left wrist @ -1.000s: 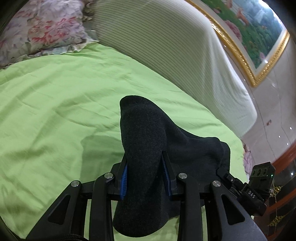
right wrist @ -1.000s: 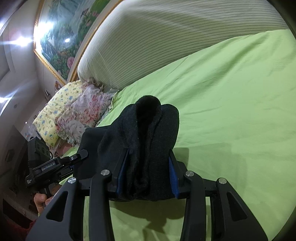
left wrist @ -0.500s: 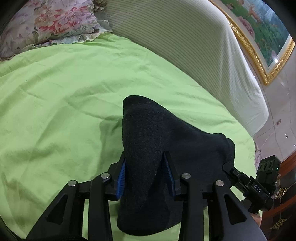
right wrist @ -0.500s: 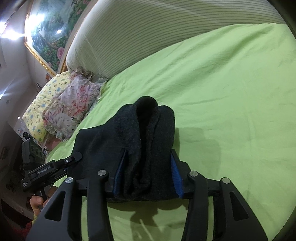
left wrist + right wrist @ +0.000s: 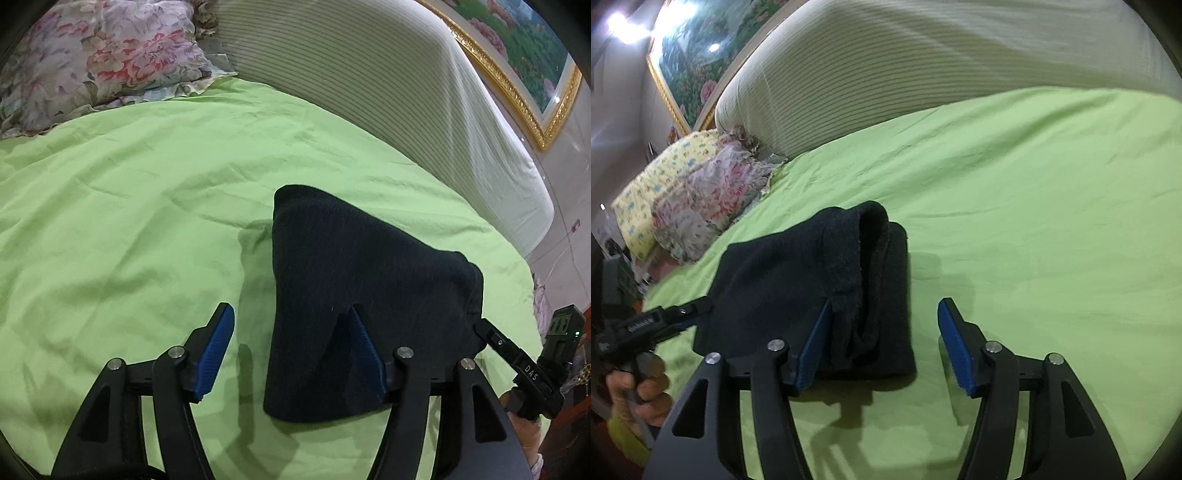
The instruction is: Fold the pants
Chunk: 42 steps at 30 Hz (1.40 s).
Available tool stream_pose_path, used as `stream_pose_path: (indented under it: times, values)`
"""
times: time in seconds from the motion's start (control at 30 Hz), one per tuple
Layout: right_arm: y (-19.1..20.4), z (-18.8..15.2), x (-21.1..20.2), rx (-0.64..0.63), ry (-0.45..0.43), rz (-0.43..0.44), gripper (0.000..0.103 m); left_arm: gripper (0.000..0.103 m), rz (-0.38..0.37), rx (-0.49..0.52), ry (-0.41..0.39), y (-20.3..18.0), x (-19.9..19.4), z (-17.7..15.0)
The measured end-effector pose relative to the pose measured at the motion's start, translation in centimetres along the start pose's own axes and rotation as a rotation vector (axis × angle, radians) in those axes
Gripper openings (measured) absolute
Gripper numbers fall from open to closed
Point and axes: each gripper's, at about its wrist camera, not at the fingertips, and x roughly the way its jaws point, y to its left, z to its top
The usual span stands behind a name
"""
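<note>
A: Where are the pants just now?

B: The black pants (image 5: 354,295) lie folded in a thick bundle on the green bedsheet (image 5: 129,221), low and centre in both wrist views. In the right wrist view an open cuff of the bundle faces the camera, just above the middle of the frame.

A: And the left gripper?

B: The left gripper (image 5: 291,354) has its jaws spread, and they have just been opening. The bundle sits between them: the blue pad on the left side stands clear of the cloth with green sheet showing in the gap, while the right pad lies against or partly under the fabric. There is no pinch.

A: The right one?

B: The right gripper (image 5: 884,343) is likewise spread, its jaws having just been opening. Its left pad is just beside the cloth's edge; its right pad stands apart, over bare sheet.

A: Anything else in view?

B: A floral pillow (image 5: 96,55) at the upper left of the left view, a striped headboard cover (image 5: 369,92) behind the bed, and a gold-framed painting (image 5: 517,55) at the upper right. A hand (image 5: 639,398) holding the left gripper's handle shows at the lower left of the right view.
</note>
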Motion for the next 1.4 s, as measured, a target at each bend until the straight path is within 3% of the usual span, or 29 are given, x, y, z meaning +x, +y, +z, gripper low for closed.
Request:
stream_pose_path:
  times: [0.3, 0.57, 1.4]
  values:
    - [1.5, -1.2, -2.3, -0.063, -0.066, 0.017, 0.067, 0.073, 0.045, 0.064, -0.056, -1.3, -2.6, -1.8]
    - [3.9, -3.5, -3.6, -0.161, -0.076, 0.025, 0.08, 0.084, 0.144, 0.133, -0.102, -2.7, -4.0, -4.0]
    - [6.5, -6.2, -4.7, -0.305, -0.133, -0.025, 0.1, 0.086, 0.234, 0.214, -0.095, -3.9, -3.8, -8.4]
